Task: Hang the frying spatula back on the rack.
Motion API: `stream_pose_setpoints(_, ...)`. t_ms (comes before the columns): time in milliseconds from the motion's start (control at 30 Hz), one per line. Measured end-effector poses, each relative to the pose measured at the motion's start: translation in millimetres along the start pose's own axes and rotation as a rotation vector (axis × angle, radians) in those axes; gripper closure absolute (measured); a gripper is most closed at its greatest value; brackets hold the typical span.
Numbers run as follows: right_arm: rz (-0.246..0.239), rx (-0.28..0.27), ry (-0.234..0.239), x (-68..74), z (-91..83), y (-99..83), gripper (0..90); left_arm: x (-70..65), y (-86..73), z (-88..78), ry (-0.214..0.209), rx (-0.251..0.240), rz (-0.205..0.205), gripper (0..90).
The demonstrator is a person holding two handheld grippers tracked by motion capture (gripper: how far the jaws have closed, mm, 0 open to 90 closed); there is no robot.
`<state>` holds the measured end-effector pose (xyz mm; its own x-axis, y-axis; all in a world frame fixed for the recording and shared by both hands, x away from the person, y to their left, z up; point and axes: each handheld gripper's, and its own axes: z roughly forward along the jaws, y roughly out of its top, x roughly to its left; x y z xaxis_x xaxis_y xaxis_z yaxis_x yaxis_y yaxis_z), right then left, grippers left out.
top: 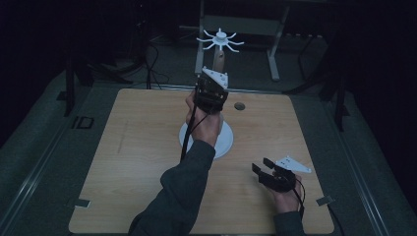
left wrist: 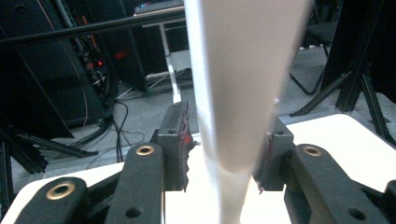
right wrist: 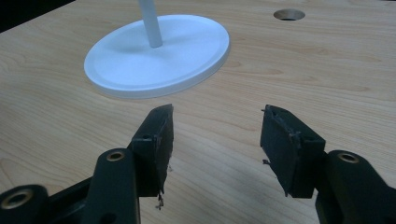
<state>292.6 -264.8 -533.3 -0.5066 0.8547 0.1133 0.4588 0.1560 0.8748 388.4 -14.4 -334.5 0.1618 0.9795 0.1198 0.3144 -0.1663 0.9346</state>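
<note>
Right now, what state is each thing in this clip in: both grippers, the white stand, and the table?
left gripper: raised, jaws on either side of the stand's post; contact unclear.
right gripper: open, holds nothing, low over the table.
white stand: upright, round base flat on the table, post vertical, spoked top in place.
wooden table: bare wood around the stand; round hole open near the far edge.
</note>
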Motion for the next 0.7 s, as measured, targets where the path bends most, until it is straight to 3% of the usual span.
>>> stream_pose_setpoints(433, -0.001, 0.0, -0.001, -0.4, -0.5, -0.1, 43.8, -0.9, -6.3, -6.1, -0.075, -0.021, 0.007, 39.2)
stream_pose_setpoints(700, -0.001, 0.001, -0.003, -0.7, -0.8, 0.0, 43.7, 1.0, -4.8, -18.3, -0.125, -0.049, 0.011, 36.5)
